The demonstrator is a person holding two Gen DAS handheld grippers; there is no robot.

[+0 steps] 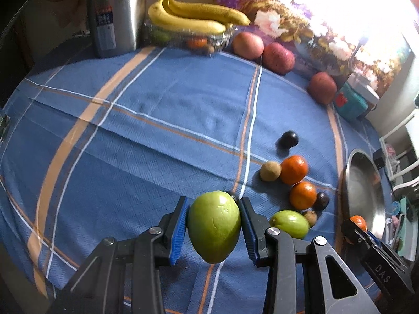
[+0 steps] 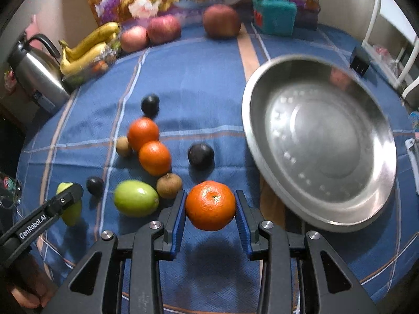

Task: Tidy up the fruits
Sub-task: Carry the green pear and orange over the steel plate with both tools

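My left gripper (image 1: 214, 231) has its blue-padded fingers (image 1: 178, 231) clamped on a green oval fruit (image 1: 214, 226), held clear above the bench (image 1: 131, 130), which is covered in a blue plaid cloth. My right gripper (image 2: 210, 208) grips an orange mandarin (image 2: 210, 205) on both sides, its shadow falling on the cloth just beneath it. Just to the right of that mandarin sits a steel bowl (image 2: 262, 141) with nothing in it. Loose fruit lies between the two grippers: two more mandarins (image 2: 154, 158) touching each other, a second green fruit (image 2: 136, 198), two brown kiwis (image 2: 169, 185), and three dark plums (image 2: 200, 155). At the far edge of the bench are bananas (image 1: 193, 17) on a clear container, three red apples (image 1: 278, 57), and a steel kettle (image 1: 115, 13).
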